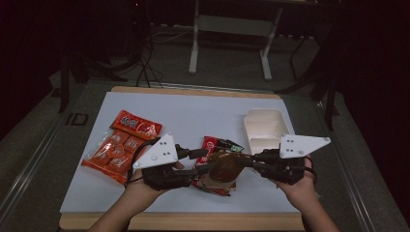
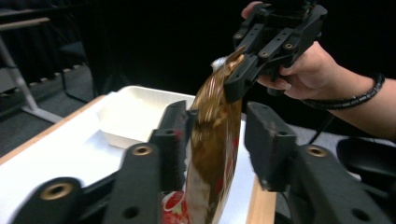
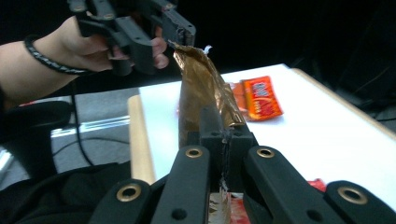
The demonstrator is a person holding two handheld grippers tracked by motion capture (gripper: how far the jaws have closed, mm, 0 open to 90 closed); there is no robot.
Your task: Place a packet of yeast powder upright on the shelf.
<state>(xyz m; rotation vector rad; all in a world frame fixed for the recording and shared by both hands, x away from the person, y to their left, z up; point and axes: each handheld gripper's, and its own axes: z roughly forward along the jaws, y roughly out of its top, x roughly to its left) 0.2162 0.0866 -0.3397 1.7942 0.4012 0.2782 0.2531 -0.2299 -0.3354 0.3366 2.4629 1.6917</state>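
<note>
Black jaws of the right gripper [image 3: 223, 135] stand clamped together on one edge of the brown foil packet [image 3: 205, 93], which rises between and beyond them toward the left gripper [image 3: 180, 35]. From the left gripper view, the left gripper's own jaws stand apart, the packet hanging in the gap and, as far as the frame shows, touching neither pad. The risk, judged from this: one thin pinch now carries the whole packet, so a tug or twist could tear the foil or let it slide free. It looks glossy, crumpled and limp, a flat pouch. Below the fingers lie the white table [image 1: 203, 116], a white tray [image 1: 265, 128], and orange snack packs [image 1: 121, 145].
</note>
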